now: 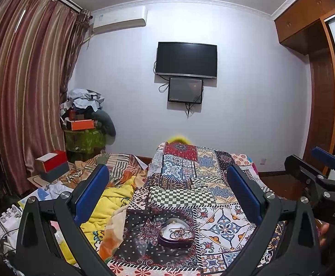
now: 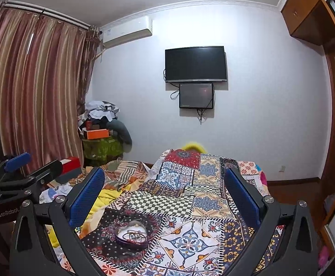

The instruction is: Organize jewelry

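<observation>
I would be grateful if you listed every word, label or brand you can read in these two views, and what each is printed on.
"DAS": on the black body of the right claw, at the right edge of the left wrist view.
"GenRobot": on the black body of the left claw, at the left edge of the right wrist view.
Air conditioner: a small label, too blurred to read.
Red box: no legible text.

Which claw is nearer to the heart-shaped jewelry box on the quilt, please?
Left, by a slight margin, as far as I can judge. The box lies centred ahead of the open left claw; for the open right claw, the box lies ahead, off toward its left finger.
</observation>
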`<state>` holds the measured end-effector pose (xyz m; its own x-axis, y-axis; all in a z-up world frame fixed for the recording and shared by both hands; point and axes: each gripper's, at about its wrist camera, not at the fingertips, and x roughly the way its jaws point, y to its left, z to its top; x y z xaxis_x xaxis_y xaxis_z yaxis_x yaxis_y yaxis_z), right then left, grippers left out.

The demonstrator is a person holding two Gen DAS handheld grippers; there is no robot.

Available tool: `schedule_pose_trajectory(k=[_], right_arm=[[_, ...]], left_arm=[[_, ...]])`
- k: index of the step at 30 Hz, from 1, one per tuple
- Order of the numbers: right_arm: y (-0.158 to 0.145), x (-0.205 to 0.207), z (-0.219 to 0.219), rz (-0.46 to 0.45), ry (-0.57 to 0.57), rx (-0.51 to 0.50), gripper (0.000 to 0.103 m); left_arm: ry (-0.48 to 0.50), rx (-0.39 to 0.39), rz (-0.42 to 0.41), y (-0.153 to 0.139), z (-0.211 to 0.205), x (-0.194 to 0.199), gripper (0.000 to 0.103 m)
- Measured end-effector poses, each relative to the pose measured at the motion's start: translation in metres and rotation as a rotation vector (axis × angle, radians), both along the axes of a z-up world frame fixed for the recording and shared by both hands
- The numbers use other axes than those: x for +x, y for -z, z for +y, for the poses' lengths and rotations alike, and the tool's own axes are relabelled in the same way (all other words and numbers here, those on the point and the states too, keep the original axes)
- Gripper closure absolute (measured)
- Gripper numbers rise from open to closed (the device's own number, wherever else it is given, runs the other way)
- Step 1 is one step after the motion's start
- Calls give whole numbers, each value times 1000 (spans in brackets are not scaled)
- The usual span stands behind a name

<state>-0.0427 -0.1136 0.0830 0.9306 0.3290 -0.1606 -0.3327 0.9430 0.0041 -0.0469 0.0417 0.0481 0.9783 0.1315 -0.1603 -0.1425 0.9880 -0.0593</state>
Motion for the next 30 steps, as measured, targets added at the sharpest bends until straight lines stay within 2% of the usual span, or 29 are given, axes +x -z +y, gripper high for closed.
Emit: schedule_pose_trajectory(k=[30], right_arm=[[2, 4, 4, 22, -3, -6, 0]], left_arm=[[19, -56, 30, 6, 12, 6, 0]])
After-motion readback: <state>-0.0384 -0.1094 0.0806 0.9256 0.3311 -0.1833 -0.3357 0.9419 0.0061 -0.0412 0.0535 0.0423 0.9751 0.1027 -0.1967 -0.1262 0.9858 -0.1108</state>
